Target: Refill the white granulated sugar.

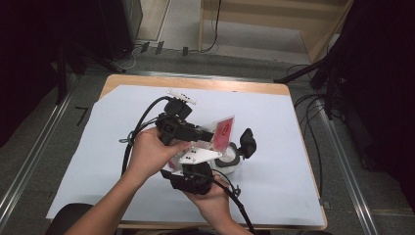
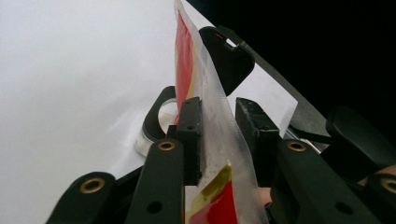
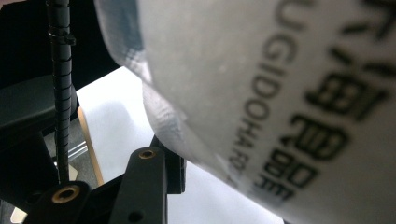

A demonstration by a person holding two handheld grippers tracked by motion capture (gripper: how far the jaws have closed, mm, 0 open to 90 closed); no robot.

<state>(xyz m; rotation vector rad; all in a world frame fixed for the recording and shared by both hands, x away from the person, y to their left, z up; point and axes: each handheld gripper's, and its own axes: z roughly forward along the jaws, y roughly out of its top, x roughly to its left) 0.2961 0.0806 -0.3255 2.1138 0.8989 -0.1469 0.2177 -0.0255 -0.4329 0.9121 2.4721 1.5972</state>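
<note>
While both hands hover mid-counter: a pouch is shared between two grippers, over a jar.
pouch [image 1: 224, 131]: red and clear sachet, held in the air above the white-covered counter [image 1: 274, 186]; long axis runs up and away from the left jaws in the left gripper view, tilted up to the right in the high view.
pouch, close-up [image 3: 261, 93]: clear film with dark print, very near the right gripper's lens, blurred.
left gripper [image 1: 208, 134]: jaws partly closed, pouch edge [image 2: 212, 121] between them; left pad [image 2: 190, 126] lies against the film, right pad [image 2: 252, 128] just beside it with a sliver of gap, so contact on that side is hard to call. I read it as a light pinch.
right gripper [image 1: 195, 164]: below the left one, jaws partly closed; the pouch sits over one jaw [image 3: 161, 172], the other is hidden behind the film. Cannot tell if it grips.
jar [image 1: 229, 161]: small, white inside, open, on the counter under the pouch's lower end, just right of the right gripper.
lid [image 1: 247, 142]: black, hinged up beside the jar mouth.
key relation: pouch stands straight ahead of the left jaws, edge-on, with the jar mouth [image 2: 166, 114] beyond and below; left gripper is the nearer holder of the top seam.
next move, a guess: open or tip the pouch toward the jar; pouch end must stay over the mouth.
risk: thin film may slip from the loose pinch.
</note>
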